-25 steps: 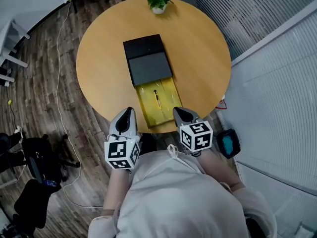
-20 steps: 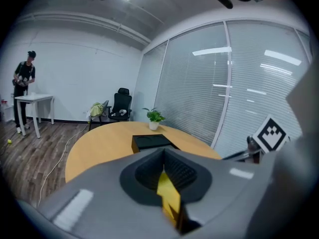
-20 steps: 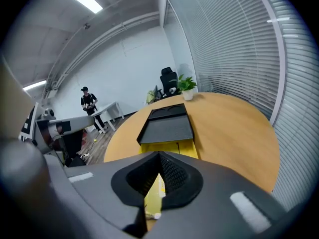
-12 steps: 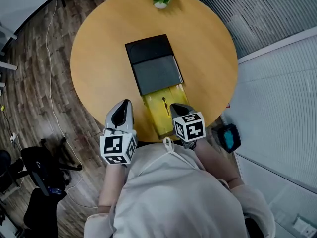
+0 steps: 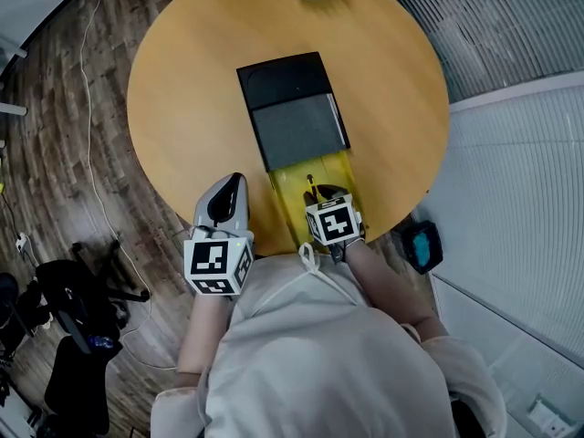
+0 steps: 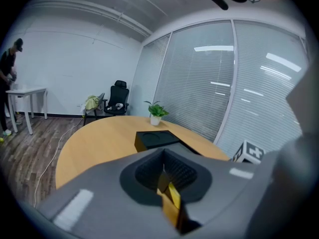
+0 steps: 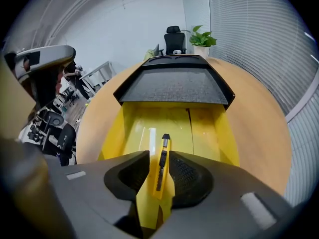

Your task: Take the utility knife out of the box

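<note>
Shifting forward off the rim, the right gripper [image 5: 330, 194] is now straddling the utility knife [image 7: 162, 158], its jaws apart on either side. That knife is lying in the yellow tray [image 7: 209, 128] of the box [image 5: 292, 108], at lower centre of the head view. Lower left, the left gripper [image 5: 225, 203] is hovering at the table [image 5: 182, 108] edge, jaws together.

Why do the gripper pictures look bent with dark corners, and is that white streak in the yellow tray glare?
Left gripper view: the wide lens bows straight lines, corners go black, and the left gripper near the lens is soft. Right gripper view: yes, a pale glare streak on the yellow tray, beside the utility knife. Head view: even light, little bending.
</note>
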Available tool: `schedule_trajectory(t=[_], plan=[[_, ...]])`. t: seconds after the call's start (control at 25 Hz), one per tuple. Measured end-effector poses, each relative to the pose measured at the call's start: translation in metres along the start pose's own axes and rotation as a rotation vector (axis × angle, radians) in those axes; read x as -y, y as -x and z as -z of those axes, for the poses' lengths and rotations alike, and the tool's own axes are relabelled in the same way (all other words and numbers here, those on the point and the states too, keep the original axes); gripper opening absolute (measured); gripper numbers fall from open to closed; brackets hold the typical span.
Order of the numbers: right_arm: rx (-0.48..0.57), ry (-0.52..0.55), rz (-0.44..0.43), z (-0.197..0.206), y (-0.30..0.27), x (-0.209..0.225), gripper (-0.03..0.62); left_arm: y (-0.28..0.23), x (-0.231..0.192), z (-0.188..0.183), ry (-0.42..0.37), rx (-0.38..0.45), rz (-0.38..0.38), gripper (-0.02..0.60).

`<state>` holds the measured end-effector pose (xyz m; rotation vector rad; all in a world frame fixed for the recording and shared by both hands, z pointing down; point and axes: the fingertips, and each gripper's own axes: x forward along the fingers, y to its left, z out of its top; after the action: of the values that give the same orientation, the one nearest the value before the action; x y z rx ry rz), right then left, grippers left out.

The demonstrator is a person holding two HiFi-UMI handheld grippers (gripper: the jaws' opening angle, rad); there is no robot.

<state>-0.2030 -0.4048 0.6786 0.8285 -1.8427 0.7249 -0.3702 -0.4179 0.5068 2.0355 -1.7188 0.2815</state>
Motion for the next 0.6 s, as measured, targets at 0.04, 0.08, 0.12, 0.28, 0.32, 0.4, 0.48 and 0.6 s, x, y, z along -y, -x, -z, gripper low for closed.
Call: schedule_trajectory(t=[0.04,0.08,0.12,0.28,0.32,0.4,0.48,0.6], plan=[[-0.012,0.003,0.011,0.0017,-0.0039,0.0009,0.126,-0.0011,-0.0006,0.0003,-0.001,-0.002,0.002,0.006],[-0.022,0.008,0.024,0.0036,-0.0076,0.0017,0.123,-0.0019,-0.0010,0.0006,-0.001,-0.004,0.005,0.006],[-0.027,0.018,0.039,0.0052,-0.0106,0.0027,0.121,-0.0023,-0.0013,0.0010,-0.002,-0.006,0.008,0.006],[-0.006,0.050,0.063,0.0066,-0.0121,0.0042,0.091,-0.0001,-0.0006,0.0014,-0.015,-0.007,0.017,0.006],[-0.001,0.044,0.057,0.0065,-0.0109,0.0037,0.089,0.0009,-0.0008,0.0012,-0.017,-0.006,0.017,0.006],[-0.002,0.036,0.053,0.0074,-0.0084,0.0040,0.069,0.0019,-0.0010,0.0007,-0.018,-0.005,0.020,0.006],[-0.004,0.049,0.047,0.0070,-0.0077,0.0041,0.066,0.0013,-0.0010,0.0005,-0.020,-0.006,0.023,0.006],[-0.011,0.062,0.026,0.0071,-0.0090,0.0030,0.064,-0.0006,0.0001,0.0013,-0.025,-0.011,0.026,0.006]])
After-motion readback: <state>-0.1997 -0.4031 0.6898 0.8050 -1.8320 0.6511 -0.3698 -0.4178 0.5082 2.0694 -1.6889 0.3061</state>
